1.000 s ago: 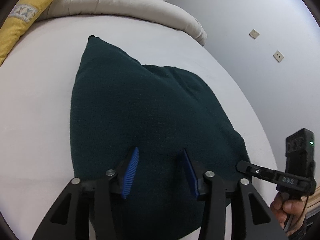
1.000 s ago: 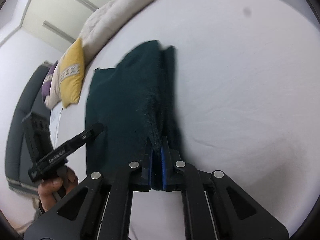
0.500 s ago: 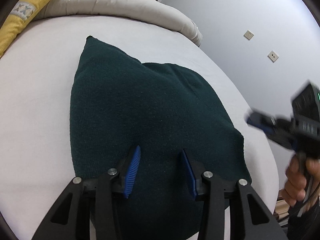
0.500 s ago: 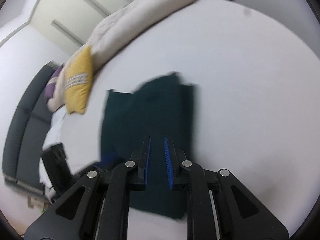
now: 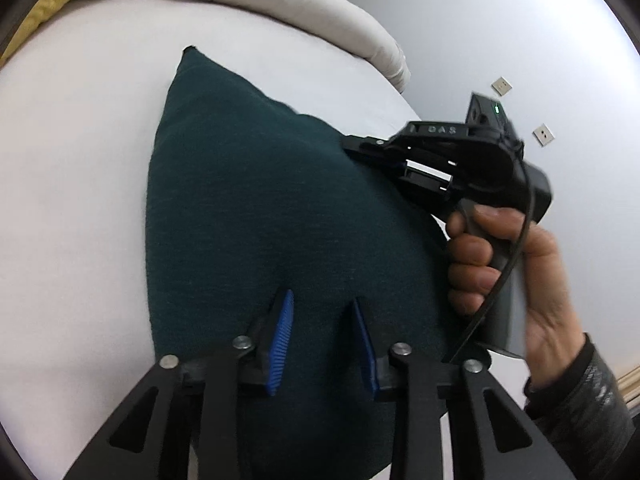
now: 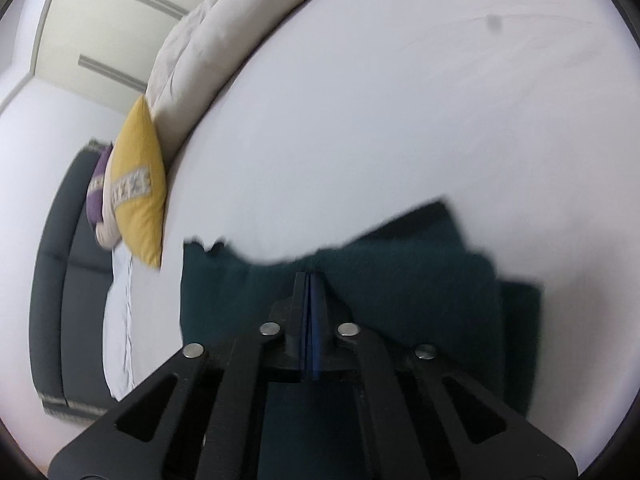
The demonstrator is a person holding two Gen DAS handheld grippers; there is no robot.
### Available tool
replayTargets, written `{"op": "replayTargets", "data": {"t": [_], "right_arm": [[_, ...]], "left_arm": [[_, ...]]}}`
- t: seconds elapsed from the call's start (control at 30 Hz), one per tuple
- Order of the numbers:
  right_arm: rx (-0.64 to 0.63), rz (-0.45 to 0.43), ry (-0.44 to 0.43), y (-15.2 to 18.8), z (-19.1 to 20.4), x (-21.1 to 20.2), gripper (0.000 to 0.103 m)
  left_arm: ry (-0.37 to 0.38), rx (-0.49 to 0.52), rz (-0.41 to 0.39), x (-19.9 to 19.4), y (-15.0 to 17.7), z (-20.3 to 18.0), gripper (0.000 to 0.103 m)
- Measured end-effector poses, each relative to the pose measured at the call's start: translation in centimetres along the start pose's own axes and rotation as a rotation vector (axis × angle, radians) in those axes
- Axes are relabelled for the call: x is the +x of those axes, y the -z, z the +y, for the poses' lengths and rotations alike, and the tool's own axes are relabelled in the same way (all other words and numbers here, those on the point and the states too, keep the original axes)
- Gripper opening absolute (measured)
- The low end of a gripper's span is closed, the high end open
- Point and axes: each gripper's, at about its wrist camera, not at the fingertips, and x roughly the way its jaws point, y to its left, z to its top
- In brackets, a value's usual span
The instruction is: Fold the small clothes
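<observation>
Dark green knit garment lies on the bed, white sheet, near the bed's right edge; already partly folded, with layered edges stepping out on the right in the right wrist view. Fabric reads as thick, fuzzy, matte knit: soft, light, floppy, no stiffness, so it should sag between grip points and drag on the sheet rather than slide. Not fragile. Left tongs are spread apart over the near end of the cloth, blue ribbed pads either side of a raised crease, nothing pinched between them. Right tongs have pads pressed together; cannot tell whether a cloth edge is caught between them, as the view is blurred there. In the left wrist view the right tongs sit low at the garment's right edge, hand on the trigger grip. My guess at the best hold: a doubled edge or corner, pinching all layers at once; a single layer would peel off the stack. Rolled cream duvet and yellow cushion sit at the far end, well apart from the work.
</observation>
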Motion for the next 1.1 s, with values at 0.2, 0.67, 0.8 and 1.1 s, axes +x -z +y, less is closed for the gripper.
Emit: {"op": "replayTargets", "data": {"t": [0.2, 0.67, 0.8, 1.1], "right_arm": [[0.138, -0.203, 0.089, 0.0, -3.1, -4.8, 0.011], [-0.225, -0.125, -0.093, 16.4, -1.5, -9.9, 0.05], [-0.179, -0.127, -0.024, 16.7, -1.7, -11.7, 0.052], [-0.203, -0.021, -0.018, 19.2, -0.9, -11.0, 0.065]], "left_arm": [[0.019, -0.019, 0.011, -0.1, -0.2, 0.5, 0.027], [-0.034, 0.025, -0.01, 0.0, 1.0, -1.2, 0.027], [-0.037, 0.018, -0.021, -0.2, 1.0, -1.7, 0.027], [-0.025, -0.027, -0.024, -1.0, 1.8, -1.4, 0.025]]}}
